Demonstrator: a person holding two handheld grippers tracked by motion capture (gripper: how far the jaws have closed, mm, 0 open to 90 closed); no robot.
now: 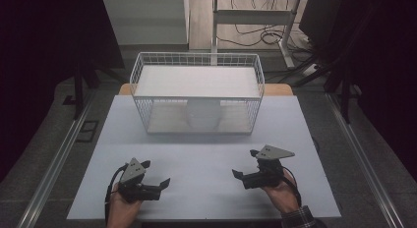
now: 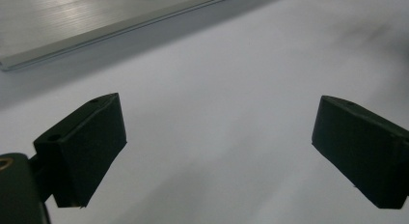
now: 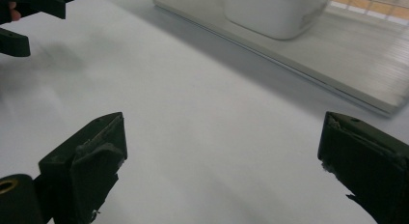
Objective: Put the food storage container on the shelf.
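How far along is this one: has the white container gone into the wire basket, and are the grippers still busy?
Looks done: the white container sits inside the wire basket, under its shelf. In hand: nothing; the left gripper and right gripper rest near the table's front edge, jaws apart and empty. Left: nothing visibly pending on the table.

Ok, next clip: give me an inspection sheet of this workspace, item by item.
Surface: pale table, bare in front of the basket.
Job's things: white container inside white wire basket, under its shelf.
Clutter: nothing seen.
Grippers: left hand-held gripper open, holding nothing; right hand-held gripper open, holding nothing; both low over the table's near part.
Cables: black gripper cable; loose floor cables behind.
Surroundings: dark curtains, desk frame beyond.
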